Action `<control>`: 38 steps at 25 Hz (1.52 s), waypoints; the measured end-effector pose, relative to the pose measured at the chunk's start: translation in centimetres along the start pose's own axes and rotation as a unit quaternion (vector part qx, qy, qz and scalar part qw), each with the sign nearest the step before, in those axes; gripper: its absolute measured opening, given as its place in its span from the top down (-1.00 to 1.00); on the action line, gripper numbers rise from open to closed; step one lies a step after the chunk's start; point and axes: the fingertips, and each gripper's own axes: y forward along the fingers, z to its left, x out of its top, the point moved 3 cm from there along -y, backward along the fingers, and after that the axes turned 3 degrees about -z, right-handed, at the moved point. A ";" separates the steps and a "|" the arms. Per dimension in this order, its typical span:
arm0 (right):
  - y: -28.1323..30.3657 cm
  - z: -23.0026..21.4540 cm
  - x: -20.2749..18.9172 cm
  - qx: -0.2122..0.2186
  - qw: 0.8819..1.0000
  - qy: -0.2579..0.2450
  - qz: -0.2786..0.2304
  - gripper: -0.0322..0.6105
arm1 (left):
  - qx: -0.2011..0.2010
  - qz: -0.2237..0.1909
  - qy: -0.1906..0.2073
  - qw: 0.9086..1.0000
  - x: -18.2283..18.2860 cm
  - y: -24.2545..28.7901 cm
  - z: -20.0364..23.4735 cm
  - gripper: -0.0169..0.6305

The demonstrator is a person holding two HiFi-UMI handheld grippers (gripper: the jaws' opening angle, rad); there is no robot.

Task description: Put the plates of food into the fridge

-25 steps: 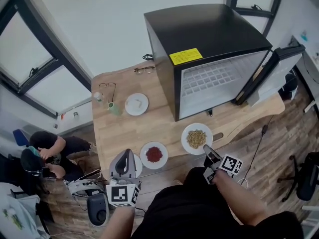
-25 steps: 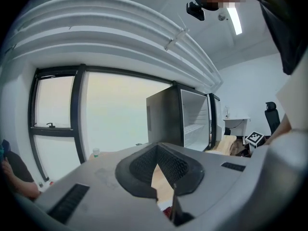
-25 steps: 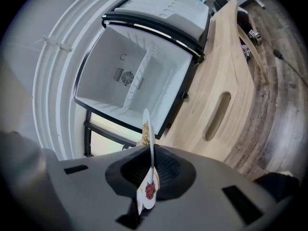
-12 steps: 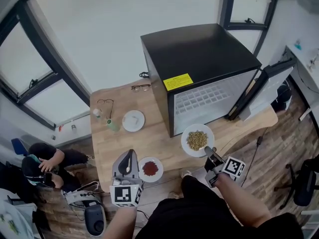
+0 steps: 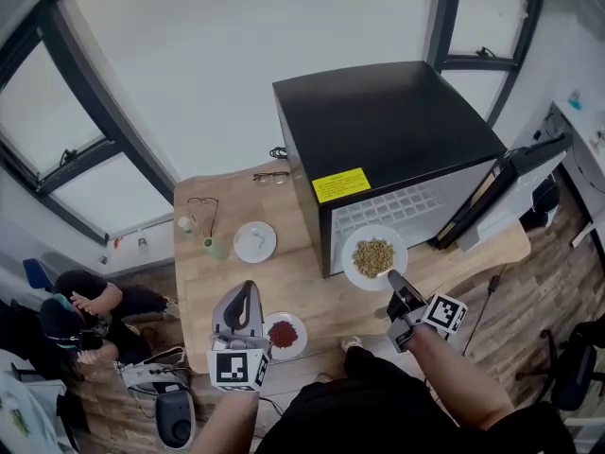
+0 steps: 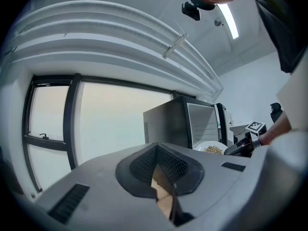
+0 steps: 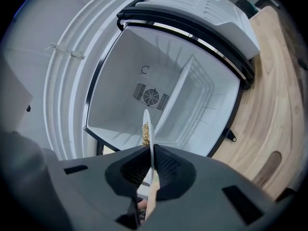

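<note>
My right gripper [image 5: 397,294] is shut on the near rim of a white plate of yellowish food [image 5: 374,256], held in the air just in front of the open black fridge [image 5: 388,130]. In the right gripper view the plate [image 7: 148,129] shows edge-on between the pads of the right gripper [image 7: 151,165], with the white fridge interior [image 7: 144,71] straight ahead. A plate of red food [image 5: 284,335] rests at the table's near edge. My left gripper [image 5: 239,312] hovers beside it, shut and empty. A third white plate [image 5: 254,241] lies farther back.
The fridge door [image 5: 503,189] stands open to the right. Two pairs of glasses [image 5: 271,177] [image 5: 202,205] and a small green bottle [image 5: 216,249] sit on the wooden table [image 5: 312,287]. A person [image 5: 80,310] sits on the floor at left.
My right gripper has lifted the plate of yellowish food off the table and carried it up to the fridge opening. The left gripper has stayed by the plate of red food.
</note>
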 end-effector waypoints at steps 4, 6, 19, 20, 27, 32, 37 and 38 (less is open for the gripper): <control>2.5 1.2 1.9 0.042 0.999 -0.018 -0.002 0.80 | 0.011 -0.002 0.004 1.000 0.4 1.2 0.8 0.93; 3.3 0.9 2.6 0.031 0.999 -0.010 -0.003 0.80 | 0.015 -0.003 0.005 1.000 0.6 1.8 1.1 0.93; 8.3 1.7 5.0 0.038 0.999 0.012 0.008 0.80 | 0.037 -0.001 0.015 0.999 1.4 4.2 2.6 0.93; 8.6 1.7 5.1 0.038 0.999 0.009 0.010 0.80 | 0.040 0.000 0.015 0.999 1.5 4.3 2.8 0.93; 10.2 1.4 5.2 0.025 1.000 0.008 0.017 0.80 | 0.060 0.006 0.017 0.998 1.5 3.9 3.9 0.93; 11.6 2.0 5.6 0.017 0.999 -0.034 0.027 0.80 | 0.073 0.014 0.015 0.997 1.2 3.4 4.9 0.93; 12.7 3.1 6.2 -0.006 0.991 -0.129 0.039 0.79 | 0.078 0.018 0.014 0.997 1.0 3.2 5.3 0.93; 13.0 3.3 6.3 -0.010 0.989 -0.142 0.040 0.79 | 0.079 0.018 0.014 0.997 1.1 3.2 5.4 0.93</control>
